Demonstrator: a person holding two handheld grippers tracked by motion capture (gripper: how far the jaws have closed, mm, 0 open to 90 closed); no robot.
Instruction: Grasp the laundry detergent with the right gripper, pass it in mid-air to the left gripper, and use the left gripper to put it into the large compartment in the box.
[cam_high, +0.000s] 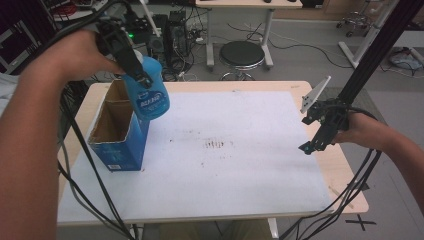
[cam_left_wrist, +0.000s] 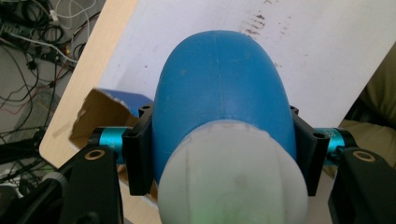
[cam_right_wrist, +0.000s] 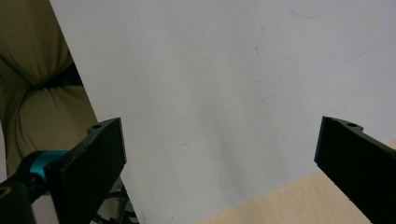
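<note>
A blue bottle (cam_high: 151, 95) with a white cap hangs tilted in the air above the right edge of an open blue cardboard box (cam_high: 119, 131). My left gripper (cam_high: 134, 70) is shut on the bottle near its cap. From the left gripper view, the blue bottle (cam_left_wrist: 219, 98) sits squeezed between both jaws, its white cap (cam_left_wrist: 233, 175) toward the camera, and the box (cam_left_wrist: 100, 109) lies below it. My right gripper (cam_high: 312, 137) hovers over the right edge of the white sheet (cam_high: 240, 150), jaws wide apart and empty; the right gripper view looks past them onto the sheet (cam_right_wrist: 224, 88).
The box stands open-topped at the table's left side. The white sheet carries a reddish stain (cam_high: 216, 144) at its middle. Cables (cam_high: 85, 165) trail off both grippers at the table's edges. A black stool (cam_high: 242, 55) and a desk stand beyond the table.
</note>
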